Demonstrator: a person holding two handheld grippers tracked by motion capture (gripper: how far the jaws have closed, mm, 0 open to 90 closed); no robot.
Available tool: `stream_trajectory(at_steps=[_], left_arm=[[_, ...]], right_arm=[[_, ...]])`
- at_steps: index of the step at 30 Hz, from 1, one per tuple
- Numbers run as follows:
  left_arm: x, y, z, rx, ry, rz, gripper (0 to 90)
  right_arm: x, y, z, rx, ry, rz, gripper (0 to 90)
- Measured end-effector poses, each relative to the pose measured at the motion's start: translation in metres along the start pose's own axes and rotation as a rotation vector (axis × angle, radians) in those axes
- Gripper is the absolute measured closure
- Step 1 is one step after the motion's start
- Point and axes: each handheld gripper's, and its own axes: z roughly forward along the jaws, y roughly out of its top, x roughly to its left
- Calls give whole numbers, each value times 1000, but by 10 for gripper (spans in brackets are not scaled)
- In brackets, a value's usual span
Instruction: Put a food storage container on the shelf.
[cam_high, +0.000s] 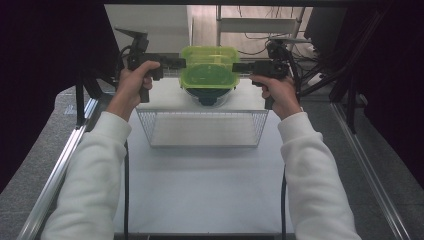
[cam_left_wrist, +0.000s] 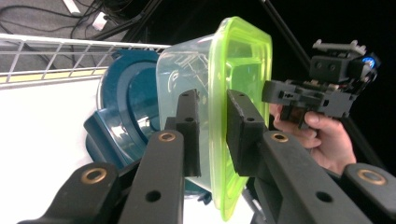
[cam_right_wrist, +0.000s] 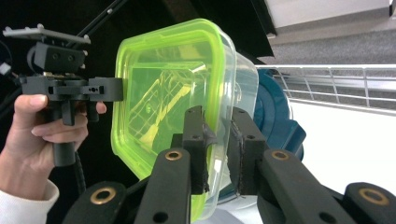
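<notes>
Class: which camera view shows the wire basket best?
The high view: the wire basket appears whole on the table, below the green-lidded container that both grippers grip. The left gripper view shows just a stretch of rim; the right gripper view likewise.

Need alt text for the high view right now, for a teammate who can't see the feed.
Two hand-held grippers, the left gripper and the right gripper, clamp opposite edges of a clear container with a lime-green lid, lifted above a teal-lidded container. A wire basket sits nearer the person on the white table.
</notes>
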Motion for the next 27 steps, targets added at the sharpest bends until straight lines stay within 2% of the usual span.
stream_trajectory(at_steps=[1, 4, 5, 6, 7, 10, 13, 15, 18, 20, 21, 22, 23, 26, 27], left_arm=[[0, 0, 0, 0, 0, 0, 764], [8, 2, 3, -16, -3, -33, 765], [8, 2, 3, -16, -3, -33, 765], [12, 3, 4, -22, 7, -58, 763], [14, 3, 5, -25, 4, -69, 757], [18, 2, 6, -31, 0, -82, 739], [21, 1, 7, -34, -5, -88, 727], [21, 1, 8, -34, 2, -81, 721], [19, 1, 9, -37, 19, -67, 674], [17, 0, 11, -73, 29, -35, 561], [17, 0, 11, -73, 29, -35, 487], [13, 1, 8, -110, 80, -7, 412], [11, 1, 7, -129, 86, 6, 359], [8, 0, 1, -147, 90, 29, 279], [6, -1, -2, -152, 90, 43, 279]], right_arm=[[0, 0, 0, 0, 0, 0, 770], [-4, 5, 7, 0, -17, 58, 753], [-4, 5, 7, 0, -17, 58, 753], [-7, 6, 11, 1, -14, 102, 737], [-9, 6, 13, 3, -10, 125, 732], [-13, 5, 18, -14, -11, 179, 721], [-14, 2, 20, -41, -18, 195, 710], [-14, 1, 21, -48, -21, 193, 699], [-14, 0, 22, -63, -21, 191, 597], [-14, -1, 23, -87, -28, 185, 475], [-14, -1, 23, -87, -28, 185, 475], [-13, -1, 21, -115, -44, 162, 401], [-13, 0, 18, -134, -42, 146, 371], [-10, 0, 7, -166, -29, 100, 320], [-10, 0, 7, -166, -29, 100, 320]])
